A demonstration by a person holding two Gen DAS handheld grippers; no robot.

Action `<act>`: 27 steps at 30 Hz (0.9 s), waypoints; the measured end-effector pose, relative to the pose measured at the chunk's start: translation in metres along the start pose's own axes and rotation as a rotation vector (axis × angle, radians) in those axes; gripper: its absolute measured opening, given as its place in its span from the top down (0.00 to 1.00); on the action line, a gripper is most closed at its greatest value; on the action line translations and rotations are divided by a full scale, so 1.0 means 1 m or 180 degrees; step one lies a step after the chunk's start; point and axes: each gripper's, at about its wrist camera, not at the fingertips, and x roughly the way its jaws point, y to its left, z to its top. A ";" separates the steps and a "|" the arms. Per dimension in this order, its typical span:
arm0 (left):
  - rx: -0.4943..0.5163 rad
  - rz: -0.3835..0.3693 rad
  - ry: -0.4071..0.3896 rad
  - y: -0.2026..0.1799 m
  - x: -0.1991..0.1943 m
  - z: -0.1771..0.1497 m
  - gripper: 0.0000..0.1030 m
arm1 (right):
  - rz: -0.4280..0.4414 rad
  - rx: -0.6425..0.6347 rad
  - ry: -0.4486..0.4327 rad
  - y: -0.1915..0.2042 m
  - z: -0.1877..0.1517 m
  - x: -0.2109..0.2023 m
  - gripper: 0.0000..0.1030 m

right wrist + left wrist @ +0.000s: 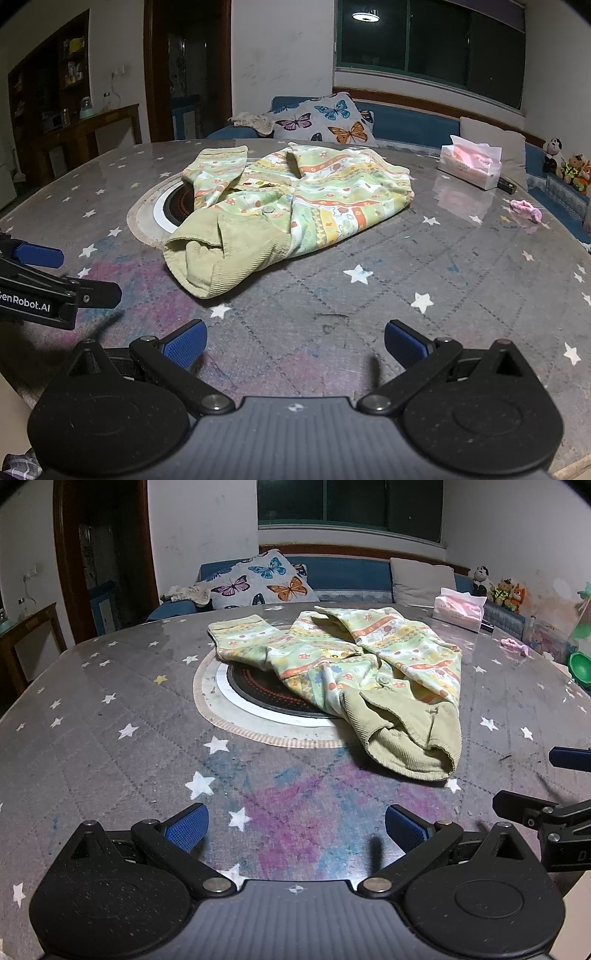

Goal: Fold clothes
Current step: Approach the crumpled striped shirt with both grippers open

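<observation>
Plainly, the round table (pixel 110 686) spreads ahead of both tongs, and the patterned garment (pixel 354 664) lies rumpled on it, ahead of the left gripper (pixel 295 829) and slightly to its right, one sleeve flung out, ribbed hem nearest. No neat fold shows, so folding remains. The right gripper (pixel 293 345) gapes too, both holding nothing. The garment's underside stays hidden.

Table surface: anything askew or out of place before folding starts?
The green patterned child's garment lies crumpled, partly draped over the round black cooktop inset in the star-print table. A small pink fabric scrap lies loose near the tissue box.
</observation>
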 end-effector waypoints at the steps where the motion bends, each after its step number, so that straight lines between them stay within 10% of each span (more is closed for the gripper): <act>1: 0.0004 -0.0001 0.0008 0.000 0.001 0.000 0.00 | 0.0003 -0.0001 0.0007 0.000 0.000 0.001 0.00; 27: -0.0011 -0.0003 0.0070 0.006 0.017 0.017 0.00 | 0.0102 -0.0106 0.0104 0.004 0.020 0.021 0.00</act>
